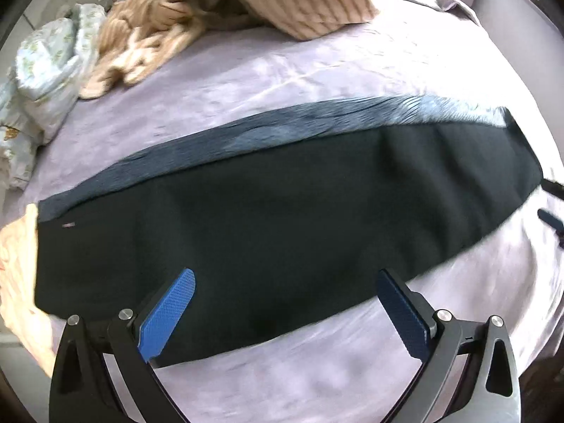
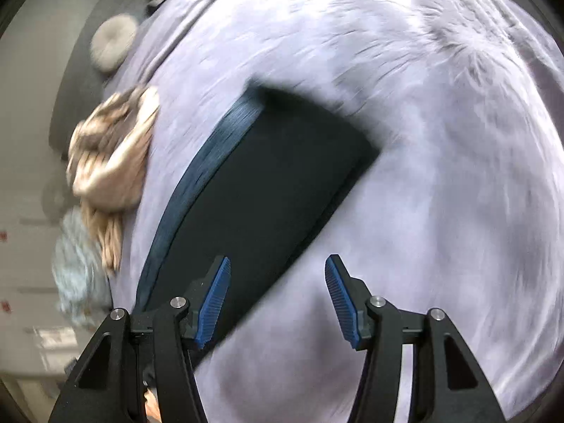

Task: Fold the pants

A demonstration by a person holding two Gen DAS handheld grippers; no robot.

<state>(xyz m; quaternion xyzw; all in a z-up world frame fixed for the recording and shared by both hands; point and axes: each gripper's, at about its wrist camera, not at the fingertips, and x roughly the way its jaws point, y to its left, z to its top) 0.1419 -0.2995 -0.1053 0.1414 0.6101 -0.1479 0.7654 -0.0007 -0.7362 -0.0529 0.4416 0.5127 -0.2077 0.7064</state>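
Left tool point(image 1: 285, 278): jaws apart, empty, above pants point(image 1: 268, 208) | Right tool point(image 2: 278, 264): jaws apart, empty | Pants: flat on bed point(image 1: 268, 81), ahead of both tools

One pair of dark pants point(image 1: 268, 218) lies on one bed point(image 1: 268, 81) under a lilac sheet. Two tongs show: the left tongs point(image 1: 286, 278), with two blue pads, and the right tongs point(image 2: 278, 264), also with two blue pads. At the far side of the bed there is one striped tan cushion point(image 1: 310, 0), one rumpled tan blanket point(image 1: 141, 35) and one pale flowered bundle point(image 1: 46, 60). One peach cloth point(image 1: 17, 253) lies at the pants' left end. One round grey cushion point(image 2: 112, 42) sits off the bed.
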